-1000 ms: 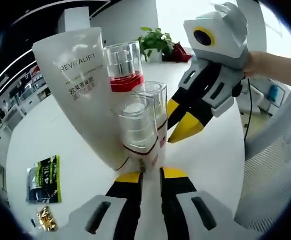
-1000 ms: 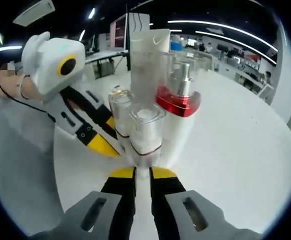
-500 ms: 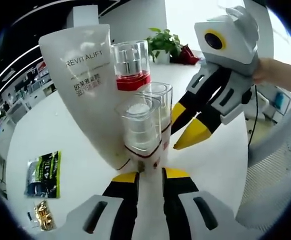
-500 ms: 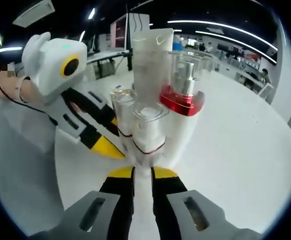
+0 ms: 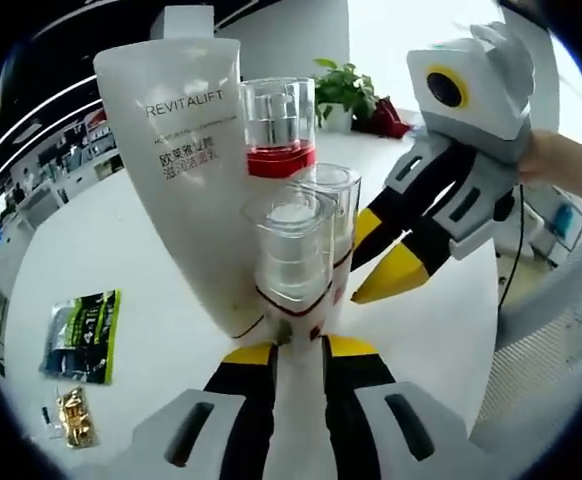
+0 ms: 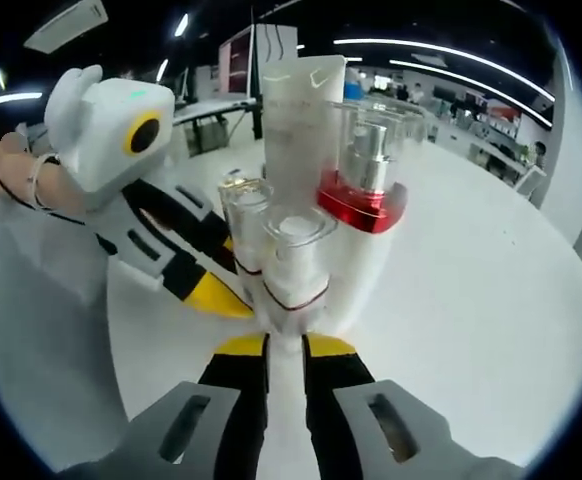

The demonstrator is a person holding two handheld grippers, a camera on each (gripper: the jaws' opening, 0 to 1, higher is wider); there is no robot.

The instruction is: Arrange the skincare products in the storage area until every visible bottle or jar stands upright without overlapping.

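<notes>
- Skincare cluster stands upright on the white table (image 5: 121,260), packed tight: tall white tube (image 5: 196,180) marked REVITALIFT, red-collared pump bottle (image 5: 279,130) with clear cap, and two small clear-capped bottles.
- In the left gripper view the near small bottle (image 5: 293,255) sits just past the jaw tips; the second small bottle (image 5: 333,205) is right behind it, touching or nearly so. Tube is on the left, red-collared bottle far behind.
- Right gripper view, same group from the other side: near small bottle (image 6: 293,262), second one (image 6: 243,215) behind-left, red-collared bottle (image 6: 363,180) to the right, tube (image 6: 296,125) at the back.
- left gripper (image 5: 298,350): jaws a narrow gap apart, tips at the base of the near small bottle; can't tell if they touch it.
- right gripper (image 6: 285,345): same state, slim gap, tips at the bottle base, contact unclear.
- Each gripper's yellow tips point at the cluster from the side in the other's view.
- Green packet (image 5: 79,335) and small gold packet (image 5: 71,415) lie flat, near left, well apart from the bottles.
- Potted plant (image 5: 346,90) far back on the table.
</notes>
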